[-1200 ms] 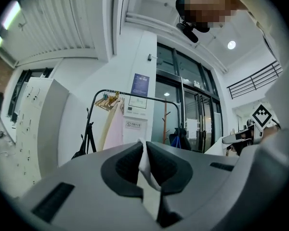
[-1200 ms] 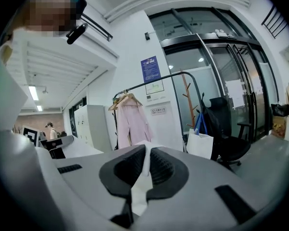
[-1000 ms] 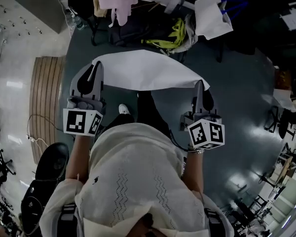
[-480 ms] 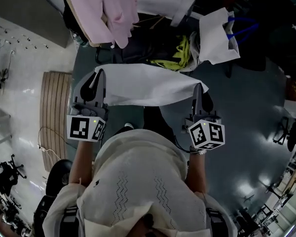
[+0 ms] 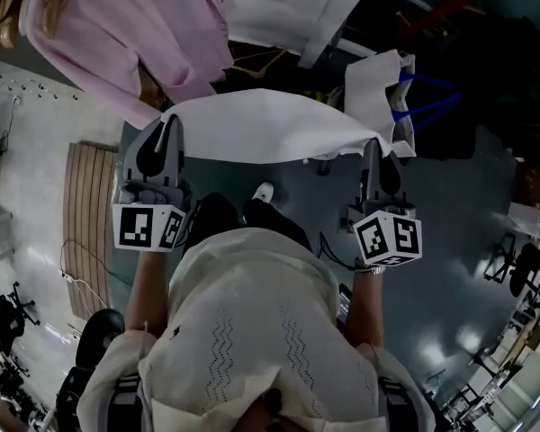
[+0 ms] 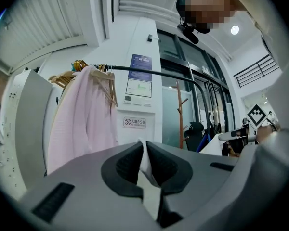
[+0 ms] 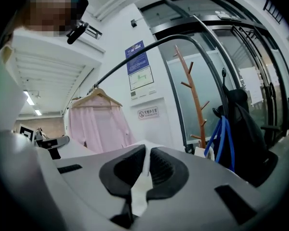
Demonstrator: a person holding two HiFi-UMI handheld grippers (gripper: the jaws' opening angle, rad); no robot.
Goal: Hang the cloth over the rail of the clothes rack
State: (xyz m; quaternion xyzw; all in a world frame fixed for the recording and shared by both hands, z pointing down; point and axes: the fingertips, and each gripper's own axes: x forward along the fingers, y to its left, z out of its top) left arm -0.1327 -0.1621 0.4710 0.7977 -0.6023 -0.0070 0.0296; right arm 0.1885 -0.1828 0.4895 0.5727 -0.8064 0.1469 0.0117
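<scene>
Head view: left hand-held gripper (image 5: pixel 173 122) and right hand-held gripper (image 5: pixel 371 147) each pinch a corner of the cloth (image 5: pixel 270 126), spread between them; draping it over the rail (image 6: pixel 154 71) is not yet done.

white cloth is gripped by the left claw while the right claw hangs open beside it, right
Not quite. The right claw is not open: the right gripper view shows it shut on an edge of the white cloth. The left claw does grip the cloth, as you said.
</scene>
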